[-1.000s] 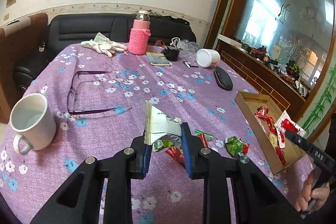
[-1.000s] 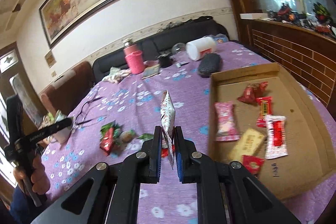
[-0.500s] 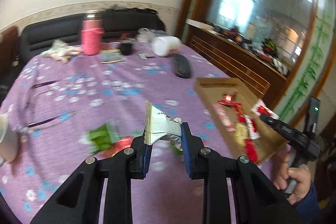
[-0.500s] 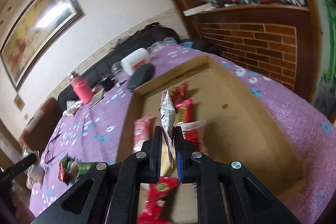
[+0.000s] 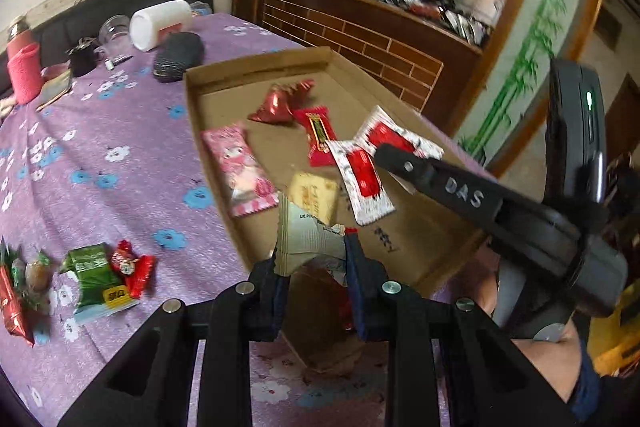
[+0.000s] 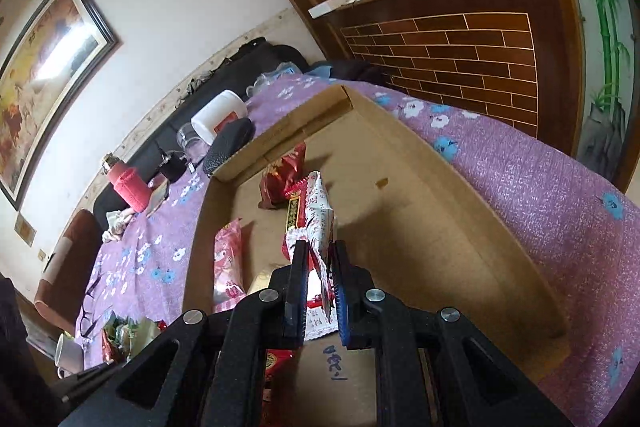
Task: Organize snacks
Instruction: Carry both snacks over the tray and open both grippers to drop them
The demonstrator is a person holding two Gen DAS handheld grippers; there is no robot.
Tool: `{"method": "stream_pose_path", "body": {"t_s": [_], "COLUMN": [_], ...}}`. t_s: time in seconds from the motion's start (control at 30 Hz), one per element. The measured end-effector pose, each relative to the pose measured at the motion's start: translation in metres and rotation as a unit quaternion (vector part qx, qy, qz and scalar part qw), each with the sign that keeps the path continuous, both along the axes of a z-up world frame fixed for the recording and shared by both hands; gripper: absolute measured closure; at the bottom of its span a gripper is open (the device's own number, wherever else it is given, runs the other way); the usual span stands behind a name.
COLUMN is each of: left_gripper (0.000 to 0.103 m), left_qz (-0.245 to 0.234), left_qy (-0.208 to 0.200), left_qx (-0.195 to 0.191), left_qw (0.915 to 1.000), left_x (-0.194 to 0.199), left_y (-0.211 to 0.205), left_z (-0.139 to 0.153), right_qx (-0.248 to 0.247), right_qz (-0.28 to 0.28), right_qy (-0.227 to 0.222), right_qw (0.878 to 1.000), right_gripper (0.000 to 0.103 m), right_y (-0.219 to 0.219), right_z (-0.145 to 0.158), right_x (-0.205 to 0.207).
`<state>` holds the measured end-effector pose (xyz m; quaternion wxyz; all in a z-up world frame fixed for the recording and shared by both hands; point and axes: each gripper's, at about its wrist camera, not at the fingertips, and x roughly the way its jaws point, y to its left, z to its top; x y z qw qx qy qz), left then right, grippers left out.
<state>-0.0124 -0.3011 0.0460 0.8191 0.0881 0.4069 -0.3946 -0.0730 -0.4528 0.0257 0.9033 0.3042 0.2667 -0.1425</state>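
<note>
A shallow cardboard tray (image 5: 192, 95) (image 6: 460, 195) lies on the purple flowered tablecloth and holds several snack packets. My left gripper (image 5: 314, 259) is shut on a silver-white packet (image 5: 308, 235) and holds it over the tray's near edge. My right gripper (image 6: 318, 275) holds a red-and-white packet (image 6: 320, 215) upright above the tray floor, its jaws slightly apart around it. It also shows in the left wrist view (image 5: 404, 163), over the tray. Loose green and red snacks (image 5: 104, 267) lie on the cloth left of the tray.
A pink-sleeved bottle (image 5: 24, 67), a white jar on its side (image 5: 160, 23), a glass (image 5: 114, 31) and a black case (image 5: 178, 55) stand beyond the tray. A white mug (image 6: 68, 351) sits at the far left. A wooden brick-pattern counter (image 6: 460, 55) borders the table.
Both grippers have swung right from the loose snacks to over the cardboard tray, each carrying its packet. The right gripper's jaws have opened a little around the red-and-white packet.
</note>
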Motion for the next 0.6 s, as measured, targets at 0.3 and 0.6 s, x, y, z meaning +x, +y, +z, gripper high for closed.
{"method": "stream_pose_path", "body": {"t_s": [0.3,0.6], "left_gripper": [0.051,0.048], "left_qz": [0.002,0.006], "left_qy": [-0.017,-0.056], "left_qx": [-0.015,-0.038], "left_qw": [0.9997,0.9977], "left_x": [-0.001,-0.011], "left_y": [0.011,0.020], "left_z": [0.002,0.026], "right_qx": [-0.019,-0.078], "right_qz": [-0.027,-0.068], "right_qy": [0.001,-0.050], "right_qw": [0.999,0.993], "right_gripper": [0.085,0.069], "right_y": [-0.001,0.006], "right_z": [0.006,0.028], "right_x": [-0.007,-0.027]}}
